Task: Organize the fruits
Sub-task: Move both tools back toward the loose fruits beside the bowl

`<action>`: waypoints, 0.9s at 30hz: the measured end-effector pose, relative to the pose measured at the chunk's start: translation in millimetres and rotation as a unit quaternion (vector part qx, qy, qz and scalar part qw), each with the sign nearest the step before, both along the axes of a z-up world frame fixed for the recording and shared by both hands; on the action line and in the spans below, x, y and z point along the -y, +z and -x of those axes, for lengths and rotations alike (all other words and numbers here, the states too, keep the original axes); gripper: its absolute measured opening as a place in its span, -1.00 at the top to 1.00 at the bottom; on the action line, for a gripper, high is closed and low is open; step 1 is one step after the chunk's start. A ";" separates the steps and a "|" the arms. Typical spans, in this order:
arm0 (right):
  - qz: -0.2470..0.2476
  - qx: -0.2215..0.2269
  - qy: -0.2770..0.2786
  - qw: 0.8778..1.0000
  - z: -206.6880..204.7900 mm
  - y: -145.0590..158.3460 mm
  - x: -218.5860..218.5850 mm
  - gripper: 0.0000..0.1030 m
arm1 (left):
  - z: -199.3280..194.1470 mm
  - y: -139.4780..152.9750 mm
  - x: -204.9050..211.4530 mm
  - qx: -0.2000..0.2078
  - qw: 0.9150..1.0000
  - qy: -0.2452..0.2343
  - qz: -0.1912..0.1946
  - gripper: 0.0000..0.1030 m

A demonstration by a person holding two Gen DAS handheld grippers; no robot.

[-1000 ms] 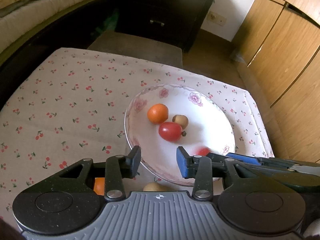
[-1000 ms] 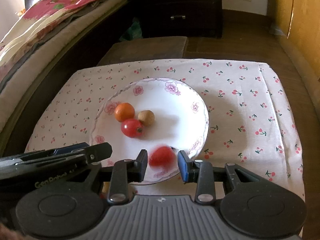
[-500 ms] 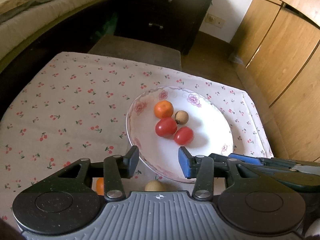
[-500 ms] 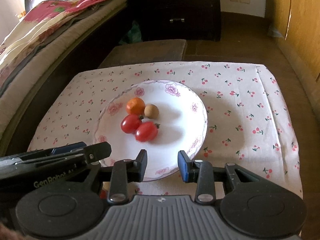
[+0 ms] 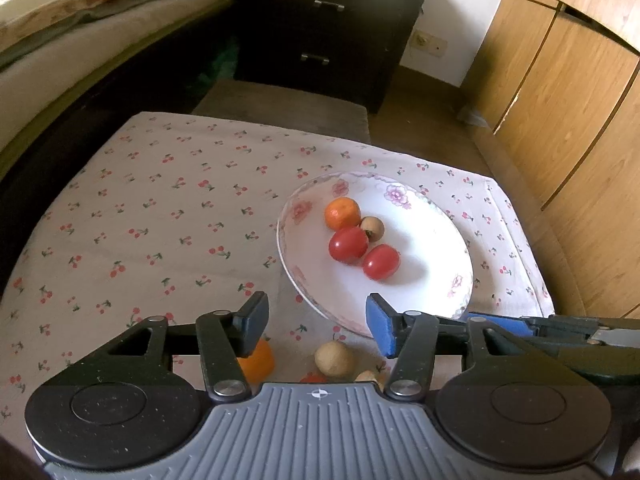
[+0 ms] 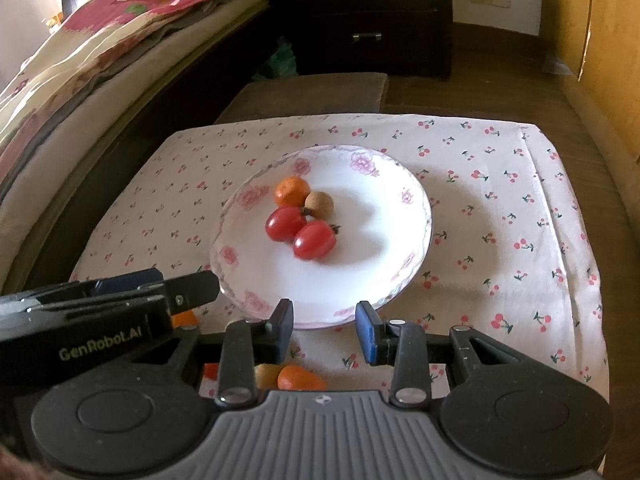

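Left wrist view — longan (image 5: pixel 334 359) lies below the opening tool (image 5: pixel 317 325).

Only one text can be read. In the right wrist view, the words "GenRobot.AI" stand in pale letters on the black side of the left gripper (image 6: pixel 196 294), at the lower left of the picture. In the left wrist view no text can be read. The grey body of each gripper carries a small round mark with a cross in the middle of its upper edge; this is a sign and has no letters. Nothing else carries readable writing or numbers.
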State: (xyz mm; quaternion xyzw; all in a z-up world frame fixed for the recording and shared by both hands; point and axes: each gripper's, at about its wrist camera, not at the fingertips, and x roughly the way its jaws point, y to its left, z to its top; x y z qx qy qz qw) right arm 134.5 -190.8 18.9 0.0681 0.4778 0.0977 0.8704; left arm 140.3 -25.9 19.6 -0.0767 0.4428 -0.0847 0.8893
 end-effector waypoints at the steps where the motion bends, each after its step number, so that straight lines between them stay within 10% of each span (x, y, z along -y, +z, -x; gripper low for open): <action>1: -0.001 -0.001 0.000 1.000 1.3 -0.3 -0.3 0.31 | 1.2 -0.3 -1.0 -0.002 1.000 0.001 0.002 -0.23; 27: 0.006 -0.054 0.026 0.998 14.6 -24.6 -13.0 0.30 | 18.1 -8.5 -17.9 -0.025 1.000 0.006 0.015 -0.36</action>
